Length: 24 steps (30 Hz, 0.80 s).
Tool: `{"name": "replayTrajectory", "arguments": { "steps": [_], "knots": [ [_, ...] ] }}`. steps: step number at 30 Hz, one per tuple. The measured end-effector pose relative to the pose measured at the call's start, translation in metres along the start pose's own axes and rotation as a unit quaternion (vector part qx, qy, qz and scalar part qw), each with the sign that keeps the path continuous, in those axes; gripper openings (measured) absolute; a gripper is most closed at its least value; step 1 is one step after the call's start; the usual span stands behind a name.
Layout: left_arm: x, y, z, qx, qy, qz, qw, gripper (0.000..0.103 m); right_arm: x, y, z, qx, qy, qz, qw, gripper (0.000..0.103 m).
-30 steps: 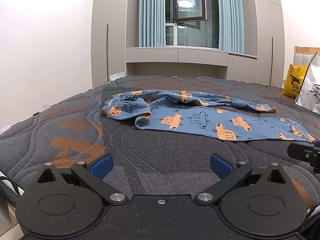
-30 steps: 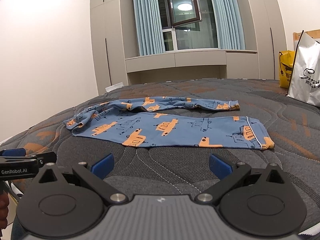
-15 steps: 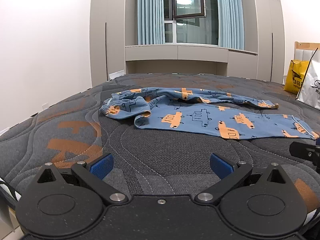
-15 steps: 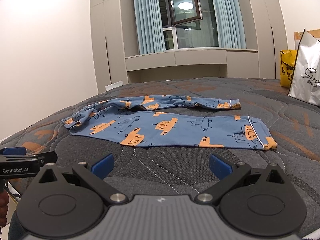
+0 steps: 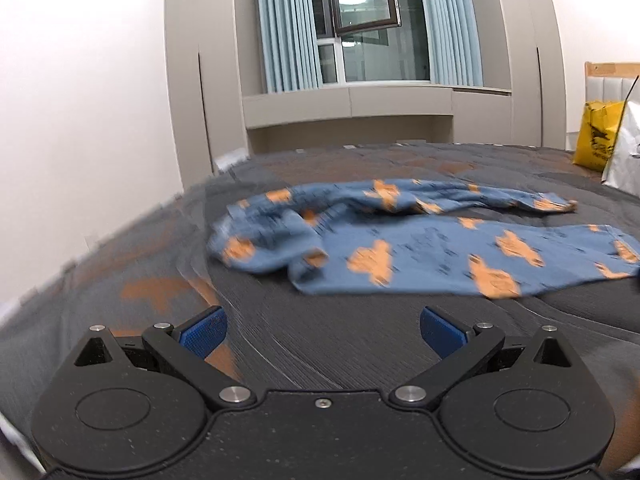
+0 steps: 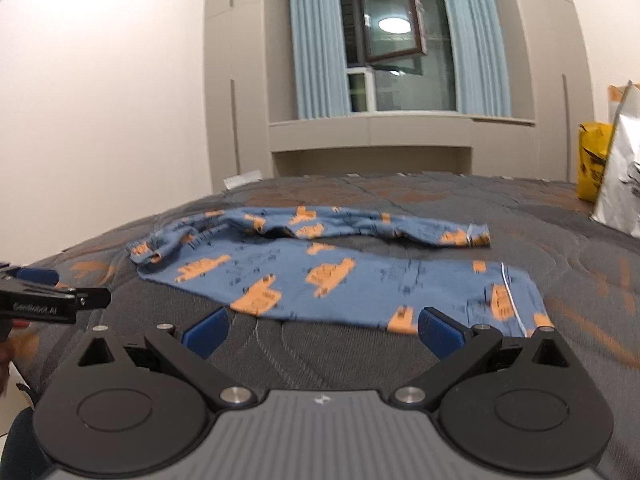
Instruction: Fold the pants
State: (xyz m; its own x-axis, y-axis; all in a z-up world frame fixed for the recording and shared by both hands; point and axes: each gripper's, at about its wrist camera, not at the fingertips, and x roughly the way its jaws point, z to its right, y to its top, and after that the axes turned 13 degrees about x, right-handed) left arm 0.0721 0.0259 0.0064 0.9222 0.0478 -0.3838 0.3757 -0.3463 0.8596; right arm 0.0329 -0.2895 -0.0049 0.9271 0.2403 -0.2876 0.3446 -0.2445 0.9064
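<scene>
Blue pants (image 5: 420, 248) with orange car prints lie spread on the dark quilted mattress (image 5: 320, 344), waistband to the left and bunched, the legs running right. In the right wrist view the same pants (image 6: 320, 268) show a flat near leg and a crumpled far leg. My left gripper (image 5: 323, 330) is open just short of the waistband end, nothing between its blue pads. My right gripper (image 6: 323, 330) is open at the near leg's hem edge, its right pad (image 6: 440, 330) close to the cuff. The left gripper's body (image 6: 52, 300) shows at the left edge of the right wrist view.
A yellow bag (image 5: 598, 140) and a white shopping bag (image 6: 624, 184) stand at the mattress's far right. A window (image 6: 392, 44) with blue curtains and grey cabinets lie behind. A white wall (image 5: 80, 120) runs along the left side of the bed.
Both grippers have moved forward toward the pants, which now look larger and closer. The views are motion-blurred. Both stay open and hold nothing.
</scene>
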Motion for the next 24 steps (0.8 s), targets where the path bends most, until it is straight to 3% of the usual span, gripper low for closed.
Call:
{"name": "replayTrajectory", "arguments": {
  "steps": [5,9,13,19,24],
  "knots": [
    [0.034,0.031,-0.048,0.012,0.068,0.007,0.9976,0.103,0.009,0.037,0.008,-0.067,0.036,0.016,0.997,0.103],
    [0.074,0.059,-0.080,0.040,0.123,0.017,0.9915,0.103,0.026,0.067,0.002,-0.155,0.066,0.028,0.985,0.103],
    [0.124,0.089,-0.107,0.071,0.141,0.016,0.9873,0.103,0.067,0.102,0.000,-0.209,0.103,-0.013,0.972,0.103],
    [0.212,0.114,-0.144,0.088,0.109,-0.014,0.9901,0.103,0.163,0.145,0.022,-0.180,0.079,-0.086,0.977,0.103],
    [0.282,0.112,-0.177,0.049,0.035,-0.056,0.9966,0.103,0.245,0.158,0.043,-0.178,0.066,-0.126,0.974,0.103]
  ]
}}
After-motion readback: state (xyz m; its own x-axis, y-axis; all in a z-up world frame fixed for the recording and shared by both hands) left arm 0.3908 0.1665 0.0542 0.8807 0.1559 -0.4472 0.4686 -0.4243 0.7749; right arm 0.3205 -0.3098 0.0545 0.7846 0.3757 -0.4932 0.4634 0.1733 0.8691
